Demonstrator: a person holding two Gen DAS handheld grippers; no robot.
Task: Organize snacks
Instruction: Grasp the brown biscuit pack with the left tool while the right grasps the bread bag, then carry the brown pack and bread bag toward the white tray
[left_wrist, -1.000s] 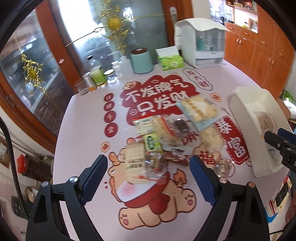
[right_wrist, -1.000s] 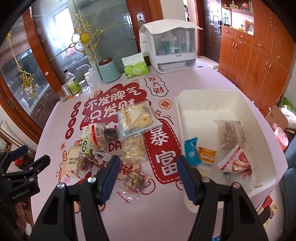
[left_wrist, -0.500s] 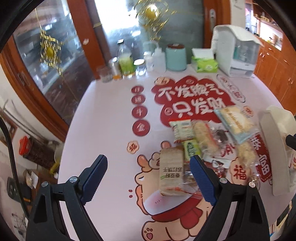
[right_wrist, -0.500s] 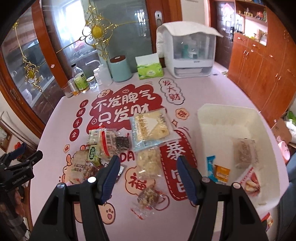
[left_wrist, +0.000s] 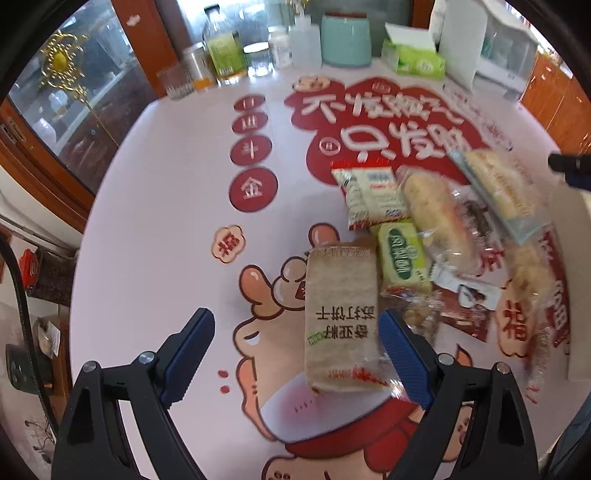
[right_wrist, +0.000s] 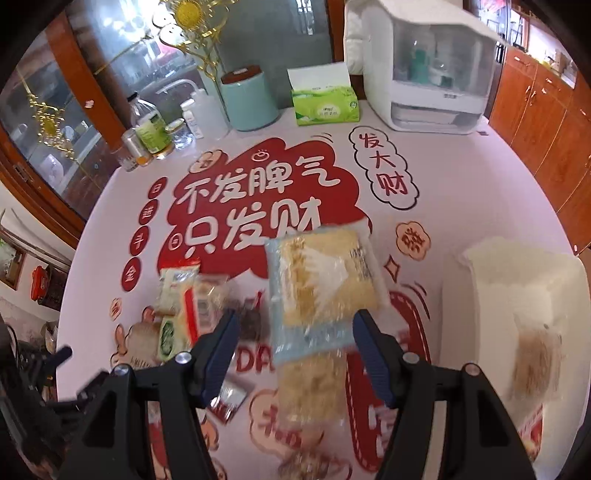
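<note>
A heap of wrapped snacks lies on the pink printed tablecloth (left_wrist: 155, 229). My left gripper (left_wrist: 295, 332) hangs open just above a tan cracker packet (left_wrist: 341, 317), which lies between the fingers, close to the right one. A green packet (left_wrist: 402, 258) and a bread roll (left_wrist: 436, 218) lie beyond it. My right gripper (right_wrist: 295, 325) is open too, over a blue-edged packet of yellow biscuits (right_wrist: 321, 280); the pads do not touch it. A clear packet (right_wrist: 314, 384) lies nearer, below the fingers. The white bin (right_wrist: 524, 266) stands to the right with a pale packet (right_wrist: 535, 362) inside.
Along the table's far edge stand bottles and jars (right_wrist: 151, 133), a teal canister (right_wrist: 249, 98), a green tissue box (right_wrist: 325, 103) and a white cabinet (right_wrist: 428, 70). The left gripper (right_wrist: 55, 362) shows blurred at the right view's lower left. Wooden cupboards (right_wrist: 546, 114) stand beyond.
Both grippers have sunk and shifted left over the snack heap. The left one now straddles the cracker packet. The right one left the bin's front for the blue-edged packet. Jaws unchanged.
</note>
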